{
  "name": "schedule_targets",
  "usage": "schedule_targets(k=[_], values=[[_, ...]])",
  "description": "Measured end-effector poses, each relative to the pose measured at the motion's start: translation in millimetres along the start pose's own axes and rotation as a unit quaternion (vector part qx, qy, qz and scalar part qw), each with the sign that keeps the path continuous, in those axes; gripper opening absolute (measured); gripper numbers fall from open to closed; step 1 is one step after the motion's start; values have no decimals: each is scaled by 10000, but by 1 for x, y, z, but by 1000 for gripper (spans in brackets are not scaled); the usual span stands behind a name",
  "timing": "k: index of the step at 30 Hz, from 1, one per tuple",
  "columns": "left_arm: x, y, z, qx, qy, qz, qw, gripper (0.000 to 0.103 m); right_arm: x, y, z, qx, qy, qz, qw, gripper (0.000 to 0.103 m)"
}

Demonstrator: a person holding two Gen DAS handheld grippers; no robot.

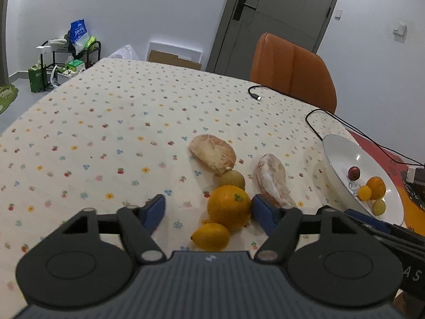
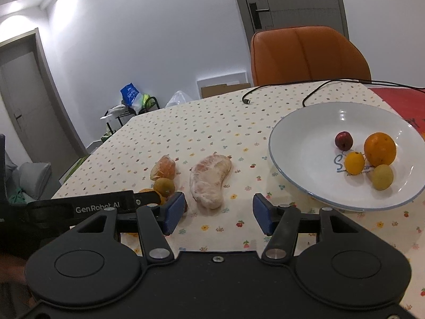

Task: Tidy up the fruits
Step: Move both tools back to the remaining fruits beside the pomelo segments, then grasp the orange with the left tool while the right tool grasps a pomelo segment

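The left gripper (image 1: 208, 212) has its jaws spread wide above the tablecloth (image 1: 106, 133), holding nothing. A big orange (image 1: 229, 207) sits between its blue pads (image 1: 155, 210), closer to the right one, and a small lemon (image 1: 211, 236) lies just in front of the gripper body, touching the orange. Beyond the orange are a small yellow-green fruit (image 1: 232, 179) and a peeled pomelo piece (image 1: 212, 157), with a second pomelo piece (image 1: 272, 179) to the right.

The right gripper (image 2: 218, 212) is also spread and empty, low over the cloth, with that second pomelo piece (image 2: 211, 179) just ahead between its fingers. To its right stands a white plate (image 2: 300, 146) holding a dark red fruit (image 2: 343, 140), an orange (image 2: 379, 148), a small yellow fruit (image 2: 354, 162) and a pale yellow one (image 2: 382, 176). A black cable (image 2: 313, 90) and an orange chair (image 2: 308, 55) lie beyond.
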State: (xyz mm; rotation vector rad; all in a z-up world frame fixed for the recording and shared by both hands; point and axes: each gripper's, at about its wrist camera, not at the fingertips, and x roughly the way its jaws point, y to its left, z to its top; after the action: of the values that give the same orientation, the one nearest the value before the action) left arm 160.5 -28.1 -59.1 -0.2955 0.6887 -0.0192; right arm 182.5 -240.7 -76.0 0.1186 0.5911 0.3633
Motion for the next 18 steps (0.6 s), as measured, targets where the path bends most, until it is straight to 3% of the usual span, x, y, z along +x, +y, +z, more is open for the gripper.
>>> schedule_targets(k=[1, 3, 18], values=[[1, 1, 0, -40, -4, -99, 9999, 58, 2, 0, 0, -5, 17, 19, 10000, 56], [0, -1, 1, -33, -15, -292, 9996, 35, 5, 1, 1, -19, 45, 54, 10000, 56], [-3, 21, 13, -249, -170, 100, 9995, 35, 34, 7, 8, -146, 268, 113, 9995, 55]])
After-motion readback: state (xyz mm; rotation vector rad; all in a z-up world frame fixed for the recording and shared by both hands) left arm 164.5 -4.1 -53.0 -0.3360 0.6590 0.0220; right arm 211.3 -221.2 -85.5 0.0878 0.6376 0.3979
